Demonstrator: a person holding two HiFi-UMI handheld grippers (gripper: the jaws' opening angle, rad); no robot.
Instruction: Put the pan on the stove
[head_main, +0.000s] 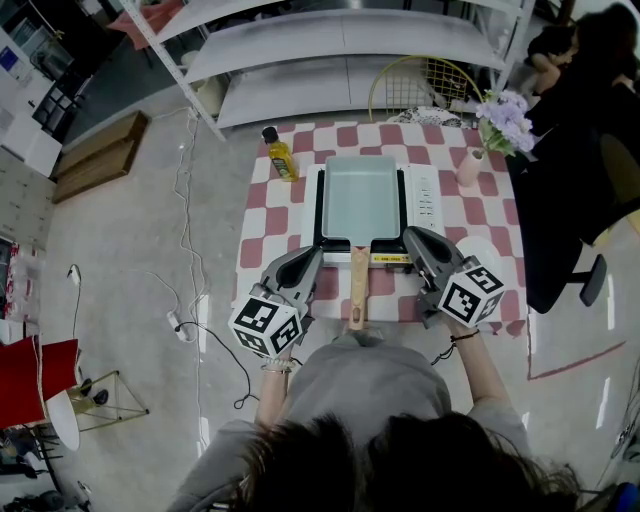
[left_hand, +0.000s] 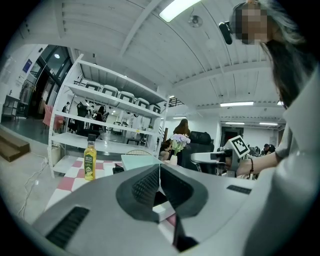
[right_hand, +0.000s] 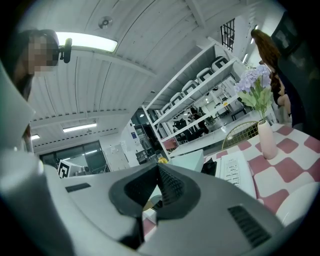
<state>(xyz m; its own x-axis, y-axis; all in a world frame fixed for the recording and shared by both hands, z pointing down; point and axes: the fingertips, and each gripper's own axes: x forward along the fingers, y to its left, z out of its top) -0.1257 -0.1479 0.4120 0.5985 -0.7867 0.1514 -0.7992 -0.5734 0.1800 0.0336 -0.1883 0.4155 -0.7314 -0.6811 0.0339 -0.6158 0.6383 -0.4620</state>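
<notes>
No words or numbers can be read anywhere.

The cubes on the left gripper (head_main: 314, 254) and the right gripper (head_main: 410, 236) carry only black-and-white square marker patterns, not writing. The label on the yellow bottle (head_main: 281, 160) is too small to read, as is the print on the stove (head_main: 424, 200), both on its white control panel and on its yellow front strip.

Pan (head_main: 360, 198) hides most of the stove (head_main: 423, 205).
</notes>
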